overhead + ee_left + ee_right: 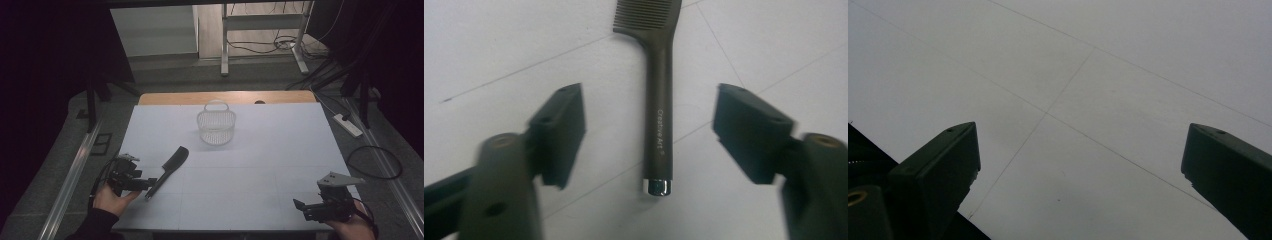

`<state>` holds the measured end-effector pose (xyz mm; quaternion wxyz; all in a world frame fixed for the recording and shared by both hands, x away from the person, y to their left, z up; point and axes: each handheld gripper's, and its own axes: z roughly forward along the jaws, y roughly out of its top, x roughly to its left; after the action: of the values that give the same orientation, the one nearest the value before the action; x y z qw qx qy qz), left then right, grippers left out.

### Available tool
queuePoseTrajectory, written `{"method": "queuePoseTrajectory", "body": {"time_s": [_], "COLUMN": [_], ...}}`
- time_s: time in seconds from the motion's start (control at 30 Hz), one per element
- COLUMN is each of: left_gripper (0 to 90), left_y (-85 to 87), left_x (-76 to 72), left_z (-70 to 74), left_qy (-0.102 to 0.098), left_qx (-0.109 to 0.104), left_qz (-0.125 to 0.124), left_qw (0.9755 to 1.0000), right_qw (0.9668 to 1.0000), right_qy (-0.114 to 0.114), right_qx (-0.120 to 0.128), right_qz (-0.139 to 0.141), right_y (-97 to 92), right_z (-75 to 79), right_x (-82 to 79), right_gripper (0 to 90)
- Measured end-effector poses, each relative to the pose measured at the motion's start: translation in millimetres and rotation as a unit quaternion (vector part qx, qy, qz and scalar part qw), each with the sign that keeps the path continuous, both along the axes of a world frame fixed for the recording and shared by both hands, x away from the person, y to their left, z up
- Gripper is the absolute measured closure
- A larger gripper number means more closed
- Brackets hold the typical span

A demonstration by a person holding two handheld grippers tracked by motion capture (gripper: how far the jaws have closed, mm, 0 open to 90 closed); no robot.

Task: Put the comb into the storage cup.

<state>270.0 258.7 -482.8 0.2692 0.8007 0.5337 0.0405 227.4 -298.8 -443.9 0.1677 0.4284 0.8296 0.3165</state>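
here, at 7 o'clock on the white table (260, 170), the left gripper (148, 184) stands wide open around the black comb (169, 169) handle, touching nothing. at 5 o'clock the right gripper (299, 205) gapes empty. farther off, at 12 o'clock, sits a wire basket (216, 126).

The left gripper (649, 132) looks down on a white table surface (499, 45) crossed by thin seam lines. Its two black jaws stand wide apart, with nothing pressed between the pads. Between them lies a dark comb (658, 85), its long handle running up the view and clear of both jaws. Small pale lettering runs along the handle, and a shiny metal cap (657, 186) closes its near end. The comb's teeth start at the top edge.
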Motion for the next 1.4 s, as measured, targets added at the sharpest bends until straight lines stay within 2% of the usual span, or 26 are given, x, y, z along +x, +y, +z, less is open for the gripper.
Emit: {"method": "queuePoseTrajectory", "body": {"time_s": [0.17,0.33,0.6,0.93,1.1,1.4], "left_gripper": [6.5,0.1,0.0,0.0,0.0,0.0], "left_y": [-3.7,-11.2,-27.4,-31.1,-32.5,-41.1], "left_x": [3.6,7.2,12.9,21.2,25.2,33.8], "left_z": [-1.4,-1.2,-2.8,-8.9,-13.3,-26.2], "left_qy": [0.003,0.003,-0.007,-0.005,0.012,0.037], "left_qx": [0.003,0.008,0.038,0.048,0.048,0.082], "left_qz": [-0.008,-0.025,-0.046,-0.047,-0.048,-0.054], "left_qw": [1.0,0.9997,0.9982,0.9977,0.9976,0.9945], "right_qw": [1.0,1.0,1.0,0.9998,0.9999,0.9999], "right_qy": [0.001,0.002,0.001,-0.011,-0.01,-0.007], "right_qx": [0.0,0.0,0.005,0.013,0.013,0.011], "right_qz": [0.0,0.0,-0.001,-0.006,-0.005,-0.005], "right_y": [0.1,0.2,-0.7,-2.8,-2.5,-2.2], "right_z": [-0.1,-0.1,0.1,1.5,1.3,0.9], "right_x": [0.1,0.1,0.2,-1.6,-1.4,-0.9], "right_gripper": [2.6,2.6,1.6,0.0,0.0,0.0]}}
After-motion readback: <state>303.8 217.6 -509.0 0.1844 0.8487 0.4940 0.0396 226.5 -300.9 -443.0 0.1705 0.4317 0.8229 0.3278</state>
